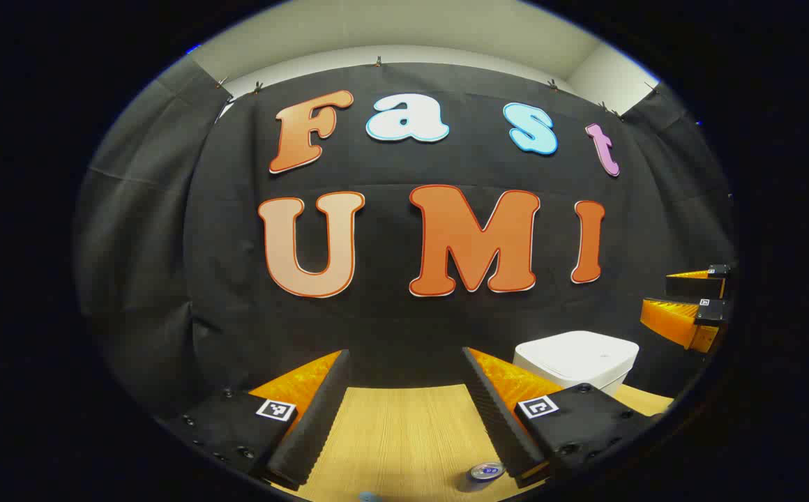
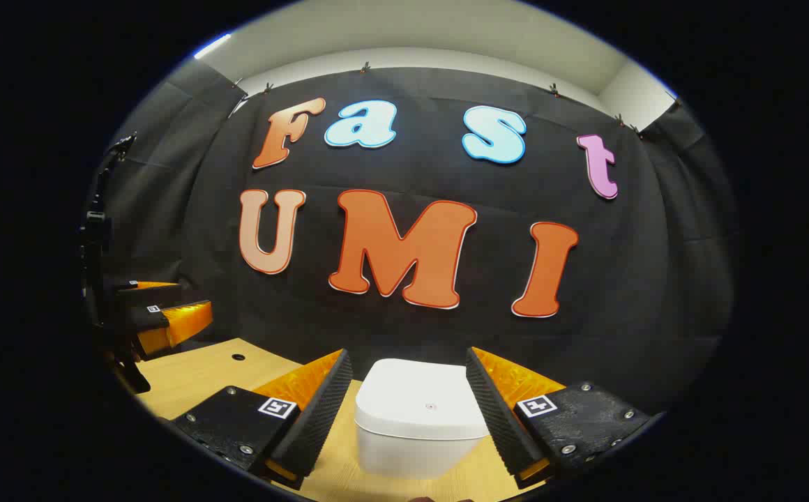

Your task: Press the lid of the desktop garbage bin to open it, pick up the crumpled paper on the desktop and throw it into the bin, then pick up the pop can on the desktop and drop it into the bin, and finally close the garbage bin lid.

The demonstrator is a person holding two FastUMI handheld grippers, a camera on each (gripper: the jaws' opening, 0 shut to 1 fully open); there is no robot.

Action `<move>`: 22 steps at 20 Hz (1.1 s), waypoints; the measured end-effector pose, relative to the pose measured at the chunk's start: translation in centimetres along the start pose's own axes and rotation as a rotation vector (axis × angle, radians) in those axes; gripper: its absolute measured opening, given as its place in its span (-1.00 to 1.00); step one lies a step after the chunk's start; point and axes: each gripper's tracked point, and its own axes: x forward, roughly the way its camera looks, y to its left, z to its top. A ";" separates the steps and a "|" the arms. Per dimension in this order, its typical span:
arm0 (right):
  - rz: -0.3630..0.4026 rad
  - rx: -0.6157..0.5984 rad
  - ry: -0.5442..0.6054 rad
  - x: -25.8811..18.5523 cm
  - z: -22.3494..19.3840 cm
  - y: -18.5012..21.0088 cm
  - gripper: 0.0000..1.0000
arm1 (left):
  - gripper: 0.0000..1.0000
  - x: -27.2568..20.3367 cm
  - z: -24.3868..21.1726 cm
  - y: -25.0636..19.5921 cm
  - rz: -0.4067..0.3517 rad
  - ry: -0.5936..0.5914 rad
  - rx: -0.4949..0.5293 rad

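A: Report the right gripper [image 2: 404,411], nearest items first.

B: In the right gripper view its two fingers are spread wide and grip nothing. Between them, at 12 o'clock, sits the white rounded plastic desktop garbage bin [image 2: 415,418] on the light wood-grain desktop [image 2: 195,380]. The flat white lid [image 2: 422,397] lies down flush on the bin. The fingers flank the bin without touching it; judged from this framing, the gripper is lined up on the lid, which suits a press.

A: And the left gripper [image 1: 404,411]?

B: In the left gripper view its fingers are likewise wide apart with nothing held. Near the right finger, at about 5 o'clock, the silver round top of a pop can [image 1: 486,471] stands on the desktop. The bin is farther off at 2 o'clock, lid down. Beyond it at 3 o'clock the right gripper is held above the desktop.

A: The crumpled paper?

B: A small bluish item at 6 o'clock on the bottom edge is too cropped to identify.

A: Stage of the task?

B: The can remains on the desktop, so it is not yet binned. Whether the paper is inside the closed bin cannot be judged. At 9 o'clock in the right gripper view, the left gripper is held level, well apart from the bin.
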 end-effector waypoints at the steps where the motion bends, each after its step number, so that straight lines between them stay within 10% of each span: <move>1: 0.014 0.002 0.001 0.3 -0.1 -0.1 0.98 | 1.00 -0.1 0.1 -0.1 0.017 -0.001 0.002; 9: 0.052 0.039 0.034 1.4 -1.3 0.0 0.98 | 0.99 -0.4 -1.3 -1.6 0.037 0.037 0.004; 22: -0.087 0.014 0.082 5.6 0.4 -0.8 0.93 | 1.00 5.3 -1.0 1.1 -0.055 0.005 0.033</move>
